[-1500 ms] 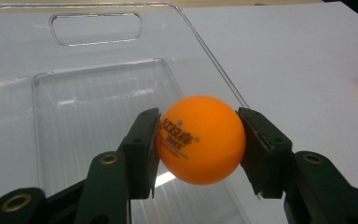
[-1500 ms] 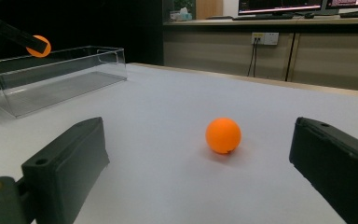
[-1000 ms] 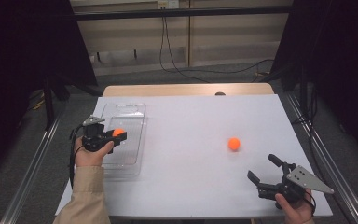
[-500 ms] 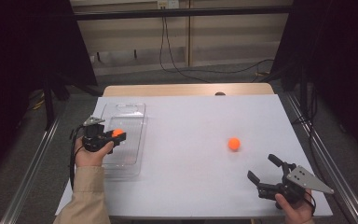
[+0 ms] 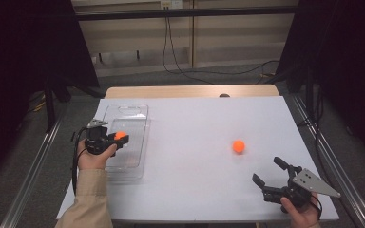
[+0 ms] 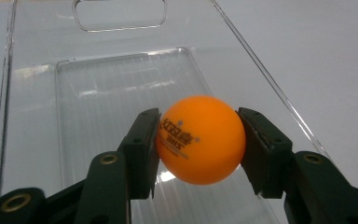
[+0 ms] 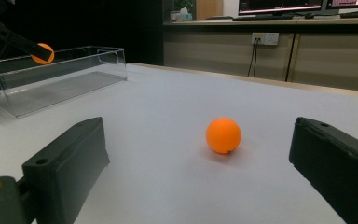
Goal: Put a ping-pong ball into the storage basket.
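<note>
Halfway, as we read it. Left side: our left tongs (image 5: 115,138) are clamped on one orange ball (image 6: 199,139), jaws pressing both sides of it, holding it above the floor of the clear plastic tray (image 5: 135,124). The tray sits at the left of the desk (image 5: 195,123), long axis running near to far. From the right gripper view the held ball (image 7: 42,53) sits about level with the tray's rim, so it's not down yet. The tray floor we can see under it looks bare; no ball resting inside.

So ball one: picked, carried over, release pending.

Right side: second orange ball (image 5: 238,146) lies loose on the desk, right of centre, well apart from the tray. Our right tongs (image 5: 272,171) are spread wide, gripping nothing, near edge of the desk, pointed at that ball (image 7: 223,135) but short of it.

Left to do, our guess: drop ball one, then close in on ball two, grab it, move it to the tray.
</note>
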`<state>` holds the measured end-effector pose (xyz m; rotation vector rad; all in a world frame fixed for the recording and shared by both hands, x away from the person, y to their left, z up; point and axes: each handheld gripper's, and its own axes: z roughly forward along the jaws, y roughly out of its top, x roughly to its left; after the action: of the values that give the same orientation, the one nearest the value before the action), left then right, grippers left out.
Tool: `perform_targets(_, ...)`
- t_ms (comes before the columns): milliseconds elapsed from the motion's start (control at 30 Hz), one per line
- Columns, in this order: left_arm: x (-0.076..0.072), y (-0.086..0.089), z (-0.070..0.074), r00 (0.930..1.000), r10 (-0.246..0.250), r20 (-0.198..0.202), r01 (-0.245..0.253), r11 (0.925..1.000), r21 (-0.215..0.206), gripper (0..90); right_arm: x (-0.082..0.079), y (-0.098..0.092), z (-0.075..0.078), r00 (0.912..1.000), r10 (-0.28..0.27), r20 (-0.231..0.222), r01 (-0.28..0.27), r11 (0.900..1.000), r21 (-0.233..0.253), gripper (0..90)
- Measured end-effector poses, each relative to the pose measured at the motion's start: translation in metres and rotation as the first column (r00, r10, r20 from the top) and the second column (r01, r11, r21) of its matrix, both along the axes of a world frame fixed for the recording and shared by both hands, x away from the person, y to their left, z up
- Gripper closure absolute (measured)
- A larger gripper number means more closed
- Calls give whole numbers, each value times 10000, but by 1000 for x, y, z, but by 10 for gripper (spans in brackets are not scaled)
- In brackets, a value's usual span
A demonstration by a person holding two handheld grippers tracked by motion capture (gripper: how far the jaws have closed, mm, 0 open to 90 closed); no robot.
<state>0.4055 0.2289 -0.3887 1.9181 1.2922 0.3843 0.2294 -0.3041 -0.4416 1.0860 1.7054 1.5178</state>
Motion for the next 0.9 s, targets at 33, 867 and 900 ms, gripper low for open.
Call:
perform_targets(33,0,0,0,10000,-11,3,11,10000,4,508,0,0,0,10000,-9,1,9,10000,17,36)
perform_targets(867,-1,-3,1,10000,14,55,-13,10000,-86,376,0,0,0,10000,11,5,-11,10000,-15,36)
perform_targets(900,-1,-3,1,10000,-3,62,4,10000,-99,362,0,0,0,10000,10,10,-10,10000,-20,35)
